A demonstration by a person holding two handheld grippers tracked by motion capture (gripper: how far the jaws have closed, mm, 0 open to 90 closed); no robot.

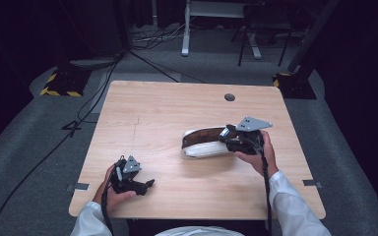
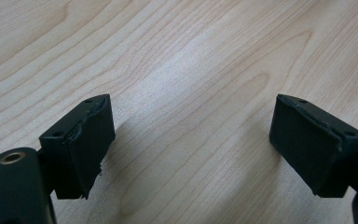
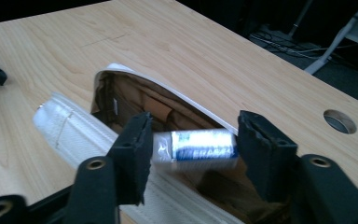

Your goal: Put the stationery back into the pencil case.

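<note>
eraser (image 3: pixel 200 145), a small white block in a blue-and-white sleeve, is seen lengthwise between the jaws of the right gripper (image 3: pixel 191 151), just above the open mouth of a white pencil case (image 3: pixel 74 128) with a brown lining. the case is laid on its side near the right middle of the wooden table (image 1: pixel 167 105), its opening turned up toward the gripper, so that things can be dropped straight in; this is judged to be why the gripper is brought over the gap rather than beside it. in the high view the right gripper (image 1: pixel 229 139) is held by the right hand (image 1: pixel 258 152) at the case's near end, over the pencil case (image 1: pixel 204 143).

the right jaws stand narrow, parted only about as far as the eraser is long. one end of the eraser appears to meet the left pad, while a sliver of space seems to show at the other end; the picture is blurred there, so whether it is gripped or already let go cannot be told for sure. a release into the case is judged to be the step in hand.

the left gripper (image 2: pixel 186 144) is held wide open, nothing between its pads, over bare wood. in the high view the left gripper (image 1: pixel 145 185) is kept by the left hand (image 1: pixel 113 189) near the table's front left, well apart from the case, apparently parked out of the way.
</note>
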